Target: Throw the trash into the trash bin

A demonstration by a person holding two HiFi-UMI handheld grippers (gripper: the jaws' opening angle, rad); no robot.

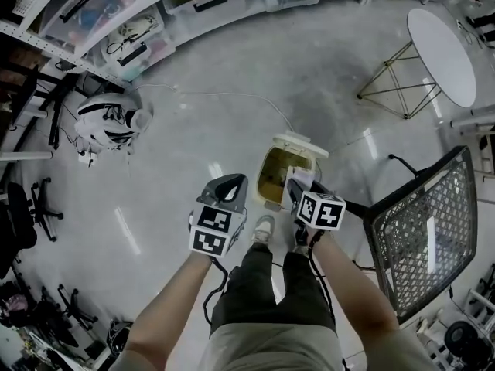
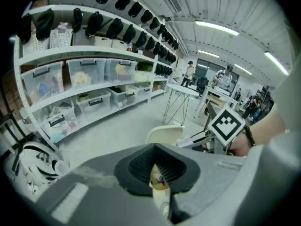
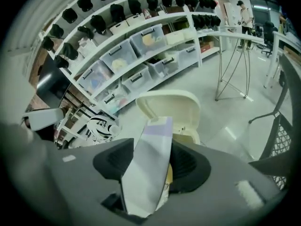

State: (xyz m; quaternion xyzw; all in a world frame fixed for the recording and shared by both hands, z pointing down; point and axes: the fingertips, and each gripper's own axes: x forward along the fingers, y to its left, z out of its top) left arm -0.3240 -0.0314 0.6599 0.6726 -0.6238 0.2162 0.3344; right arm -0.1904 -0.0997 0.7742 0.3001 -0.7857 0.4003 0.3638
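Note:
A cream trash bin (image 1: 263, 180) stands on the floor just ahead of the person's feet, its lid (image 1: 298, 144) flipped up. My right gripper (image 1: 298, 181) hangs over the bin's near right edge. In the right gripper view, this gripper (image 3: 150, 161) is shut on a flat white and lavender packet (image 3: 149, 164), with the bin's lid (image 3: 171, 105) right behind it. My left gripper (image 1: 232, 184) is just left of the bin. In the left gripper view its jaws (image 2: 158, 173) stand close together, shut on a small cream scrap of trash (image 2: 158, 181). The bin's lid (image 2: 163, 134) shows beyond it.
A black mesh chair (image 1: 425, 230) stands close on the right. A white round table (image 1: 441, 45) on thin legs is further back. Shelves with plastic boxes (image 1: 155, 22) run along the far left. A white and black device (image 1: 108, 118) and its cable lie on the floor.

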